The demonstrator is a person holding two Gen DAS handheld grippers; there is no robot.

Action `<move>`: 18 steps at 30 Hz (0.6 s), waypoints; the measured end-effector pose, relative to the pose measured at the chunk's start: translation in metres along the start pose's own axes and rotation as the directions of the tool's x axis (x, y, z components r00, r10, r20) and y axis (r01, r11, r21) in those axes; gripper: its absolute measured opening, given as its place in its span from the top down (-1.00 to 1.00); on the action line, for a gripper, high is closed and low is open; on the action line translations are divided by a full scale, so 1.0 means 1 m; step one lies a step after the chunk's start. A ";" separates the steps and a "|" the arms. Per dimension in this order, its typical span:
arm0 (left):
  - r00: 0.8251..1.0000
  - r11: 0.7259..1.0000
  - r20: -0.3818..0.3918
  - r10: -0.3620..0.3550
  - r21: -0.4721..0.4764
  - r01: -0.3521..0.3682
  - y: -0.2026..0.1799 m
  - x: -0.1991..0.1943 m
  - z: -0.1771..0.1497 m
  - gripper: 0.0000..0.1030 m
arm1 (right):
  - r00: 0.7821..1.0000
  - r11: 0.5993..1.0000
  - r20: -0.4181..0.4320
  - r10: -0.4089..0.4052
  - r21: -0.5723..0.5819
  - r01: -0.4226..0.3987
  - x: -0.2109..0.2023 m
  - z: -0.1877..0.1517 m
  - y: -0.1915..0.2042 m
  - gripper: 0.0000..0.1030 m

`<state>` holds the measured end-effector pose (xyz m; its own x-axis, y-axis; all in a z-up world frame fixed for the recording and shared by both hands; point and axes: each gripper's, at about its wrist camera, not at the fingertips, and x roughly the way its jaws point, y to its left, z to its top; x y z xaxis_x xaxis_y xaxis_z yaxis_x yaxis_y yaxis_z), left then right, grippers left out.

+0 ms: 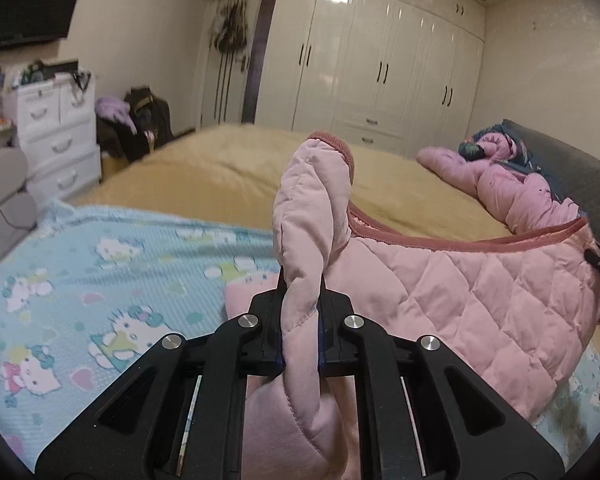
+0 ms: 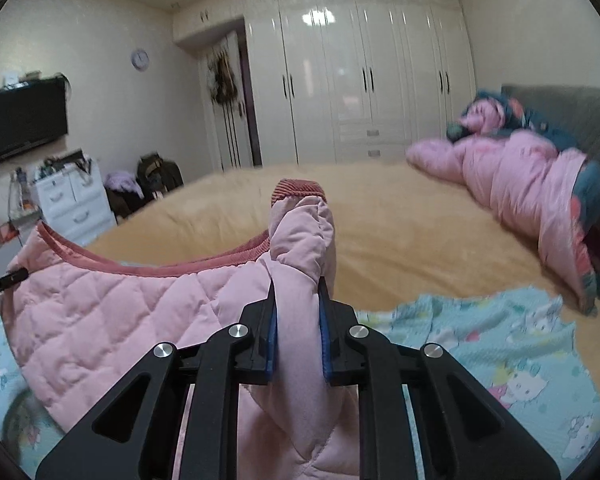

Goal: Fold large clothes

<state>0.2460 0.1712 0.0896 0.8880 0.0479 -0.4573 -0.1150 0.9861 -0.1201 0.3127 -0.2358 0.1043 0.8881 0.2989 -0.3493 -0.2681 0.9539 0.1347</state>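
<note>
A pink quilted jacket point(image 1: 480, 292) with a dusty-red ribbed hem is held up between both grippers over the bed. My left gripper point(image 1: 302, 280) is shut on a bunched corner of it, which sticks up past the fingers. My right gripper point(image 2: 296, 284) is shut on the other bunched corner of the jacket point(image 2: 100, 320). The jacket hangs between them, its hem sagging in a curve. The tip of the right gripper point(image 1: 598, 264) shows at the jacket's far end in the left wrist view, and the left gripper's tip point(image 2: 4, 282) in the right wrist view.
A light-blue cartoon-print blanket point(image 1: 100, 280) lies under the jacket on the yellow bedspread point(image 1: 228, 164). More pink clothes point(image 2: 512, 176) are piled by the grey headboard point(image 2: 560, 104). A white wardrobe point(image 2: 360, 80), a white drawer unit point(image 1: 56, 136) and a wall TV point(image 2: 24, 120) stand around the bed.
</note>
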 end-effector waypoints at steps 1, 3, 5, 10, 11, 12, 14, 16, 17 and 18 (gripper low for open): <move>1.000 1.000 0.001 0.018 0.004 -0.018 -0.001 -0.001 0.003 0.92 | 1.000 1.000 0.018 -0.002 -0.001 0.002 -0.004 0.003 0.001 0.71; 1.000 1.000 0.002 0.024 -0.001 -0.024 -0.001 -0.003 0.010 0.92 | 0.998 1.000 0.067 -0.021 0.001 0.021 -0.010 0.012 -0.001 0.74; 1.000 1.000 0.010 0.025 -0.010 -0.025 0.000 -0.004 0.017 0.92 | 0.996 0.999 0.078 -0.035 0.004 0.035 -0.009 0.019 -0.003 0.74; 0.999 1.000 0.045 0.016 -0.002 -0.016 -0.004 -0.011 0.034 0.92 | 0.993 0.999 0.109 -0.037 0.005 0.037 -0.004 0.031 -0.006 0.74; 0.998 1.000 0.054 0.018 0.004 -0.018 -0.006 -0.012 0.038 0.92 | 0.992 0.999 0.119 -0.038 0.011 0.036 -0.004 0.035 -0.008 0.74; 0.998 1.000 0.059 0.019 0.007 -0.019 -0.007 -0.013 0.040 0.92 | 0.991 0.999 0.129 -0.037 0.020 0.035 -0.003 0.039 -0.010 0.74; 0.997 1.000 0.068 0.022 0.014 -0.023 -0.008 -0.012 0.047 0.92 | 0.990 0.999 0.138 -0.034 0.037 0.029 0.001 0.045 -0.015 0.74; 0.997 1.000 0.078 0.023 0.020 -0.024 -0.008 -0.010 0.055 0.92 | 0.989 0.998 0.142 -0.039 0.044 0.033 0.006 0.050 -0.018 0.74; 0.997 0.999 0.079 0.025 0.022 -0.027 -0.009 -0.009 0.057 0.92 | 0.989 0.998 0.142 -0.042 0.049 0.035 0.008 0.051 -0.018 0.74; 0.996 0.999 0.081 0.025 0.024 -0.027 -0.009 -0.007 0.060 0.92 | 0.990 0.998 0.137 -0.047 0.052 0.040 0.013 0.054 -0.021 0.74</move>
<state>0.2675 0.1714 0.1470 0.9179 0.0853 -0.3876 -0.1283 0.9880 -0.0862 0.3501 -0.2534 0.1465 0.9423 0.2478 -0.2251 -0.2127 0.9624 0.1691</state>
